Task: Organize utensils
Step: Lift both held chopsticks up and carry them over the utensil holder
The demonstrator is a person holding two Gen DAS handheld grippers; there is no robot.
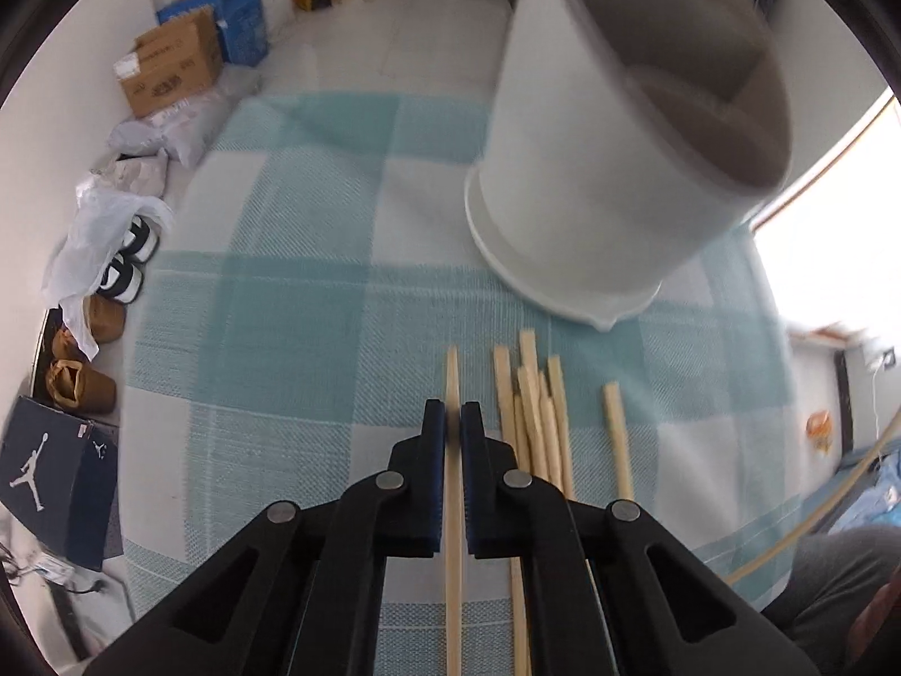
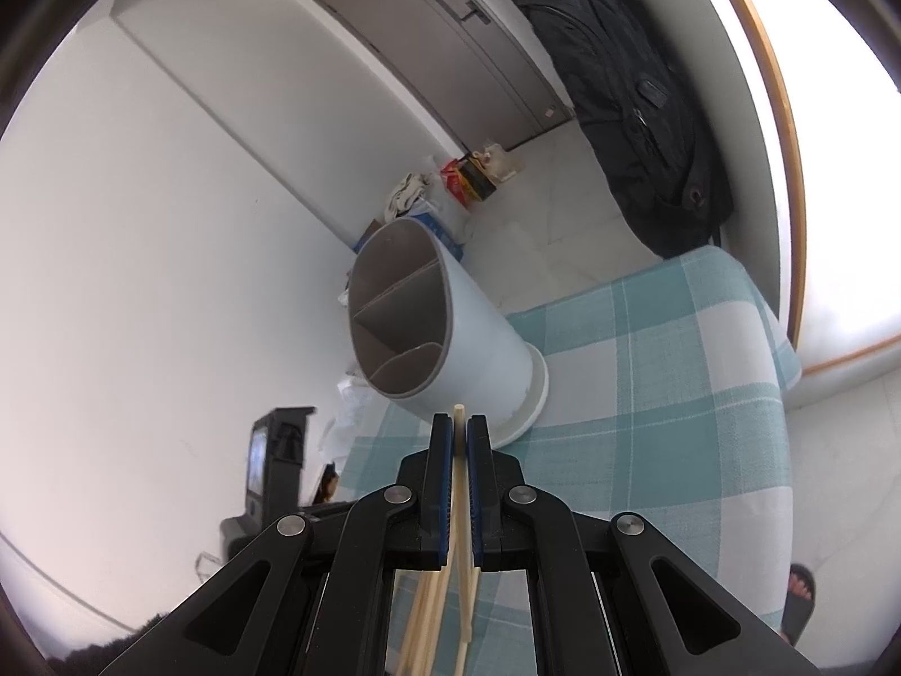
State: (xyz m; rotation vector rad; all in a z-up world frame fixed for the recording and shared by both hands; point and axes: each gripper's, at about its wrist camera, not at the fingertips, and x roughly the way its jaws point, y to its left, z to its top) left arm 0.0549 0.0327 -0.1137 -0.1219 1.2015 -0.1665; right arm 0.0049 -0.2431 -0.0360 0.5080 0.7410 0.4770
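left wrist view has a single chopstick (image 1: 453,388) pinched between the pads of the left gripper (image 1: 453,422), its tip pointing forward over the checked tablecloth (image 1: 315,259). just to the right lies a loose bundle of chopsticks (image 1: 535,405) flat on the cloth, with one more stick (image 1: 616,439) a little apart from them. beyond them stands the white utensil holder (image 1: 591,180), leaning in this view through the lens, its base near the chopstick tips.

right wrist view shows the right gripper (image 2: 460,436) pressed together on another chopstick (image 2: 459,414), held up off the table and aimed roughly toward the mouth of the holder (image 2: 450,327). more sticks show under this gripper, lower in the frame; whether they are on the cloth or held i cannot tell. the holder's inside is split by dividers into several compartments, and every one that shows looks empty.

judged from this, the sorting has barely begun: two sticks are lifted, none is in the holder, and the bundle on the cloth is left to move.

around the table, cardboard boxes (image 1: 169,67) and shoes (image 1: 121,276) sit on the floor, and a dark jacket (image 2: 630,84) hangs by the door.
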